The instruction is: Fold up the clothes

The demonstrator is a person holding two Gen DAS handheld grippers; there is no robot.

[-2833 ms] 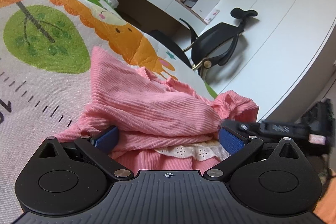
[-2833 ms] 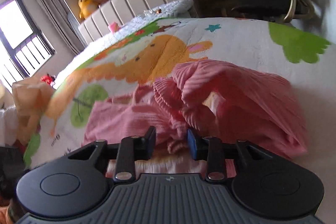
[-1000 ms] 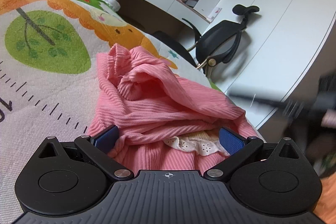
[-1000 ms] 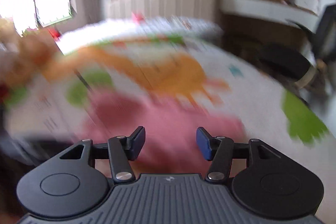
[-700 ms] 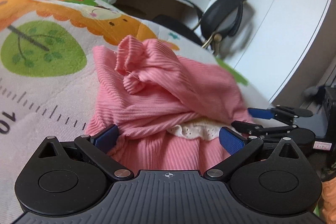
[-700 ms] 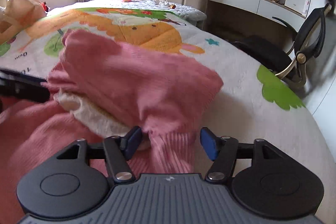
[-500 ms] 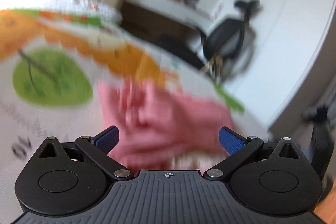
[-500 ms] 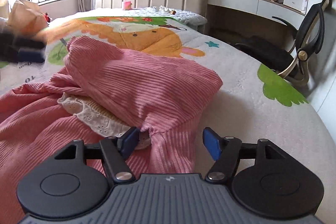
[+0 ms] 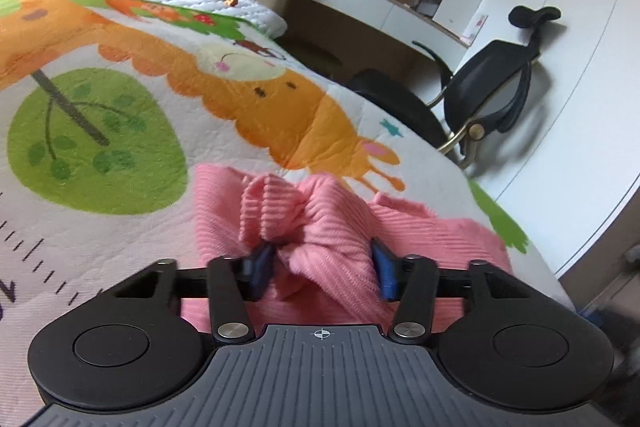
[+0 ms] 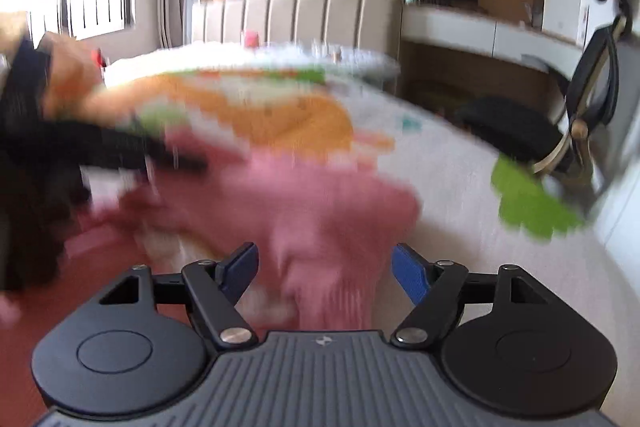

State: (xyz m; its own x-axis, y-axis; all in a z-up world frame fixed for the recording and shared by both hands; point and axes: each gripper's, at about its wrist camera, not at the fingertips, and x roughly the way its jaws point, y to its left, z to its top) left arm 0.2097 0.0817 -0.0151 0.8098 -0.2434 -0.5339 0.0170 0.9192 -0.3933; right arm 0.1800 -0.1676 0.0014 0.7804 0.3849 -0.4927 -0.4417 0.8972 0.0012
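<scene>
On the cartoon-print bed (image 9: 120,211), left gripper (image 9: 320,263) just closed, pinching bunched pink ribbed garment (image 9: 320,223); right gripper (image 10: 324,269) just spreading, empty; thick wad may slip.

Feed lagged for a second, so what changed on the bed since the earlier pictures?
The left gripper has just been closing and now pinches a fold of the pink garment. The right gripper has been opening, with blurred cloth lying between its jaws. The garment stays on the bedspread.

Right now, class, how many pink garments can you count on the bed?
1: a pink ribbed garment bunched at the near edge of the cartoon bedspread, a fold between the left tongs. More may hide within.
</scene>
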